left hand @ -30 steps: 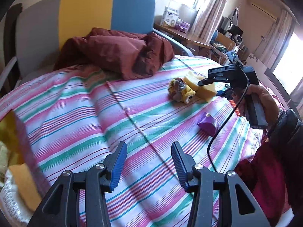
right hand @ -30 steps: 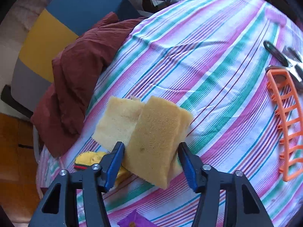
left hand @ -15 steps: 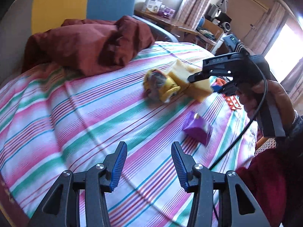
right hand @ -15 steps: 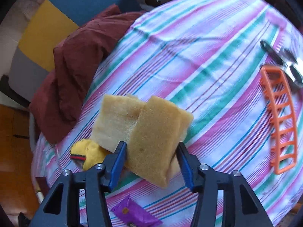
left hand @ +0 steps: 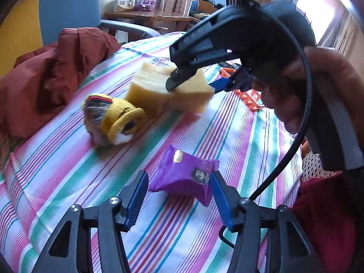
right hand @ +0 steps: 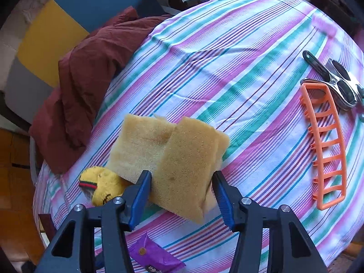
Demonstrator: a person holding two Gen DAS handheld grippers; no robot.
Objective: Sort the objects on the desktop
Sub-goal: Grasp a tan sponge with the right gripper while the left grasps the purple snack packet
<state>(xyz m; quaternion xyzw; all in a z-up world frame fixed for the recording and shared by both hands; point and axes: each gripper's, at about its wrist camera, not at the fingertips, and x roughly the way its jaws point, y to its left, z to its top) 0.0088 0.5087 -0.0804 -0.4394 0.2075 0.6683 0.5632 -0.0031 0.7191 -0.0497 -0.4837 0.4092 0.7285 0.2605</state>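
Much of the far table is masked in the left wrist view by the right gripper (left hand: 193,82) and the hand (left hand: 302,88) that carries it; a black cable (left hand: 293,145) loops down in front of the striped cloth (left hand: 238,132). Only a corner of the orange rack (left hand: 250,100) shows behind that gripper, whereas the right wrist view shows the rack (right hand: 327,147) whole, lying flat, with a metal clip (right hand: 336,82) touching its far end and cut off at the picture's edge. The yellow toy (left hand: 113,118) is blurred and its shape is hard to make out; in the right wrist view it is half hidden under a sponge. Two sponges lie side by side and touching: the right gripper (right hand: 182,186) has its blue pads closed on the nearer sponge (right hand: 188,166), which is tilted up off the cloth, while the second sponge (right hand: 141,145) rests flat beside it. The left gripper (left hand: 179,195) is spread and its jaws are opening, with the purple packet (left hand: 184,175) lying on the cloth between the pads; whether they touch it cannot be told. A red-brown cloth (left hand: 52,72) is heaped at the table's far edge against a blue and yellow chair (right hand: 68,22). Boxes on a desk (left hand: 147,16) behind are too small to read.
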